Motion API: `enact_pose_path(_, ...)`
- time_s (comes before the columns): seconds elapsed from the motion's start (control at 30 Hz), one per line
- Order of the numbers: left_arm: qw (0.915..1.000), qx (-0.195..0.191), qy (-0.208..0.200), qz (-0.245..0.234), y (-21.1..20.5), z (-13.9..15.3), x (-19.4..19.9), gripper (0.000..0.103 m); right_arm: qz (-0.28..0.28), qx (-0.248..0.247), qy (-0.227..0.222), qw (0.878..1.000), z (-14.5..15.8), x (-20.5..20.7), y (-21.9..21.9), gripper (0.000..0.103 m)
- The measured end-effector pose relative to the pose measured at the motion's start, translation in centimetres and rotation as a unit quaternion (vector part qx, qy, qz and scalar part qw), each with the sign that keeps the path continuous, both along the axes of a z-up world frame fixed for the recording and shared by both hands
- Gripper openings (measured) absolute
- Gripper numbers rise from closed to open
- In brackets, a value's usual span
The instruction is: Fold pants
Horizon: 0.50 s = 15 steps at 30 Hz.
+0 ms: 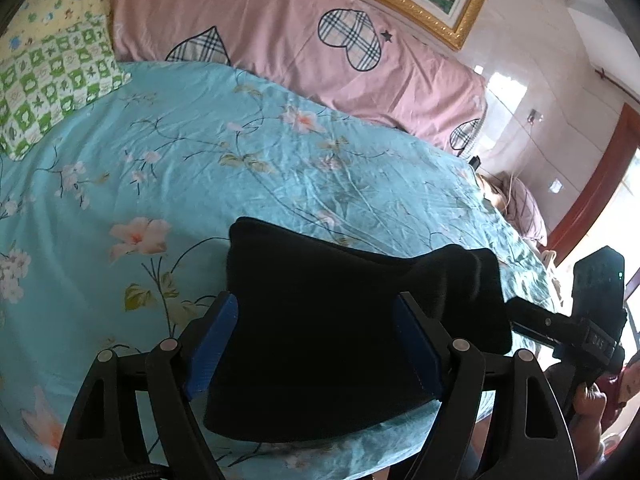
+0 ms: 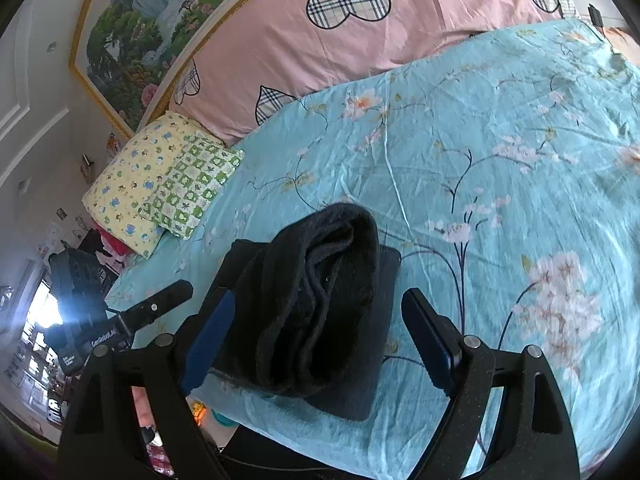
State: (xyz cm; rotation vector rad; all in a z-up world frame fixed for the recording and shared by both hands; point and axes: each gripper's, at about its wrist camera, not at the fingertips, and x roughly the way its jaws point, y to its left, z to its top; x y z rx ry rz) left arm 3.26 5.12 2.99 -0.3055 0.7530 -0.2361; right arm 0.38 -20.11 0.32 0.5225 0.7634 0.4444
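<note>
Black pants [image 1: 320, 320] folded into compact bundle near front edge of bed [image 1: 160, 160], on floral sheet. Best next: press layers flat, square edges. Left gripper [image 1: 316, 344] low over bundle, fingers wide open, gripping nothing. Right gripper [image 2: 320, 340] at bundle's other side, likewise open, empty.

No legible text anywhere.

A turquoise floral bedsheet [image 1: 200, 152] covers the bed. At its far side lies a pink quilt [image 1: 280, 32] with plaid hearts, beside a green-checked pillow [image 2: 192, 188] overlapping a yellow one [image 2: 132, 176]. A gold-framed landscape painting [image 2: 140, 32] hangs on the wall behind.
</note>
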Motion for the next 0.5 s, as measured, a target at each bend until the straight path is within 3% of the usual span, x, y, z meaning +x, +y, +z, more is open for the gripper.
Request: enact_pose_path(0.5, 0.9990, -0.029, 0.035, 0.007, 0.9, -1.9, 1.1, 0.081, 0.002, 0.017, 0.037, 0.999, -1.8, -0.1, 0.9, 0.086)
